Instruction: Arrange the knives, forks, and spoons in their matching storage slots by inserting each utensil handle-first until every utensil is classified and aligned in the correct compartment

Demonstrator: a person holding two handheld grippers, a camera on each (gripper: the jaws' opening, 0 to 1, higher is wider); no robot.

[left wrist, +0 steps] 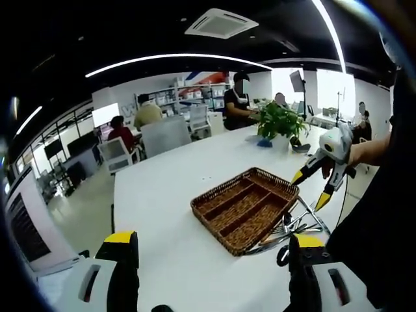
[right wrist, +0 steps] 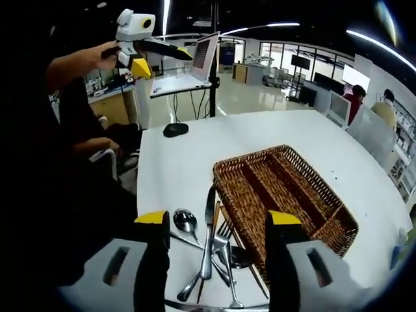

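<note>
Steel utensils (right wrist: 208,250) lie heaped on the white table (right wrist: 169,169), touching the wicker tray's (right wrist: 286,195) near wall, right between your right gripper's (right wrist: 218,227) spread, empty jaws; the knife (right wrist: 208,234) runs lengthwise away from you. Your left gripper (left wrist: 211,244), also open and empty, sits farther off across the tray.

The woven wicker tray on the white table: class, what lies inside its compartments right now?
Nothing: the brown woven wicker tray shows bare long compartments. The silver knives, forks and spoons lie piled on the white table beside it. Its near corner is hidden behind the right tool.
</note>
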